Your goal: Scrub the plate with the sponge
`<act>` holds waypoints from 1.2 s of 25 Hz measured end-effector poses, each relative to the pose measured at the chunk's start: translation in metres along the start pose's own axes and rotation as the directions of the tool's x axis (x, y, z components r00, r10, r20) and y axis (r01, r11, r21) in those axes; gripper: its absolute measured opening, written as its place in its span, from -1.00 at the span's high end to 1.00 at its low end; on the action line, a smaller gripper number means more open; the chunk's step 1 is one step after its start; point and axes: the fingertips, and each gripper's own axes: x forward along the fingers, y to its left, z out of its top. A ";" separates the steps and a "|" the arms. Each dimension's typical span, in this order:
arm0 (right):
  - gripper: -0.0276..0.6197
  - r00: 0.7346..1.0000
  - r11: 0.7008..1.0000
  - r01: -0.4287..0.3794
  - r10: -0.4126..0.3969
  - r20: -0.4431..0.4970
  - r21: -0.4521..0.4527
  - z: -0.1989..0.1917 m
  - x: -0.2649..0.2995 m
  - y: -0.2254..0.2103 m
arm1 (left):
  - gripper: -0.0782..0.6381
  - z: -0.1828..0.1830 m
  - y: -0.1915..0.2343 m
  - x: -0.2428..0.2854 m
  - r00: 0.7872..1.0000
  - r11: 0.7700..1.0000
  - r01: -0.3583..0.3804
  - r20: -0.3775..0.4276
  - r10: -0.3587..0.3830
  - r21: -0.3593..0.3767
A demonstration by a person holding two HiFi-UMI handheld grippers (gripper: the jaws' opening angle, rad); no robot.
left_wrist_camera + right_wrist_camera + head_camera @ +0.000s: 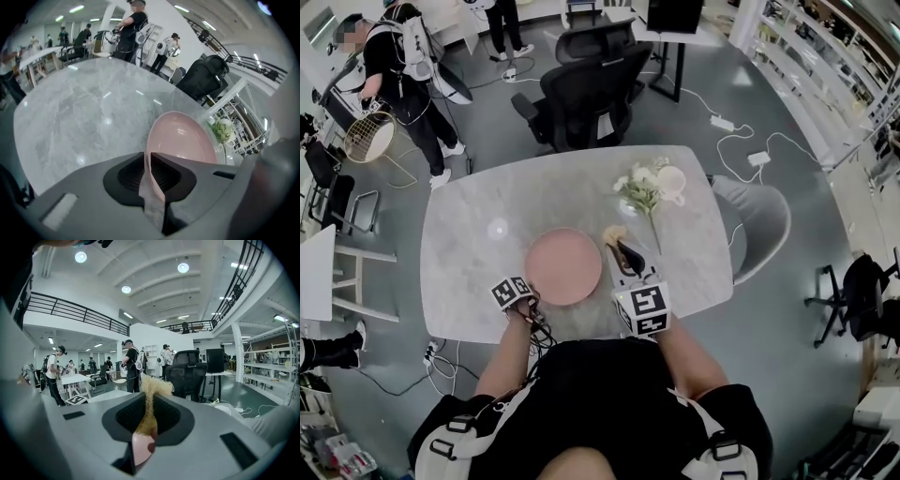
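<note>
A round pink plate (564, 266) lies on the marble table (469, 234) in front of me. My left gripper (533, 297) is at the plate's near-left edge. In the left gripper view the plate's (183, 140) rim runs between the two pads of that gripper (146, 161), which are shut on it. My right gripper (624, 253) hovers just right of the plate, shut on a yellow fibrous sponge (614, 234). In the right gripper view the sponge (151, 394) sticks out upward between the pads of this gripper (149, 409), with a pink piece at its base.
White flowers (642, 192) and a white cup (671, 180) lie on the table's far right part. Black office chairs (591, 89) stand behind the table, a grey chair (759, 220) at its right end. A person (403, 75) stands at the far left.
</note>
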 end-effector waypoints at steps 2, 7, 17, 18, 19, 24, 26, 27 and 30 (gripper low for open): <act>0.77 1.000 1.000 -0.012 0.012 0.002 -0.005 0.001 0.004 0.003 | 0.69 0.019 -0.002 -0.016 0.996 0.996 -0.036 0.086 0.029 0.078; 0.77 0.999 0.999 -0.042 0.043 0.021 -0.012 0.007 0.013 0.011 | 0.69 0.079 -0.023 -0.074 0.947 0.966 -0.089 0.320 0.006 0.245; 0.78 0.984 0.999 -0.049 0.045 0.171 0.018 0.056 0.036 0.022 | 0.74 0.177 -0.106 -0.253 0.646 0.925 -0.109 0.733 -0.213 0.364; 0.78 0.981 0.999 -0.051 0.048 0.186 0.011 0.064 0.038 0.024 | 0.75 0.178 -0.114 -0.270 0.616 0.915 -0.127 0.753 -0.230 0.383; 0.78 0.978 0.998 -0.056 0.053 0.201 0.007 0.071 0.039 0.026 | 0.76 0.176 -0.122 -0.285 0.593 0.906 -0.137 0.766 -0.249 0.400; 0.78 0.964 0.996 -0.089 0.084 0.252 0.008 0.093 0.043 0.034 | 0.76 0.152 -0.149 -0.326 0.537 0.875 -0.140 0.778 -0.326 0.463; 0.78 0.963 0.995 -0.097 0.090 0.252 0.015 0.092 0.044 0.037 | 0.76 0.146 -0.153 -0.326 0.538 0.868 -0.148 0.775 -0.332 0.475; 0.78 0.963 0.995 -0.101 0.093 0.251 0.017 0.091 0.044 0.038 | 0.76 0.144 -0.153 -0.325 0.541 0.867 -0.148 0.773 -0.332 0.476; 0.78 0.965 0.995 -0.103 0.096 0.244 0.017 0.089 0.044 0.041 | 0.76 0.140 -0.150 -0.320 0.558 0.870 -0.147 0.766 -0.320 0.471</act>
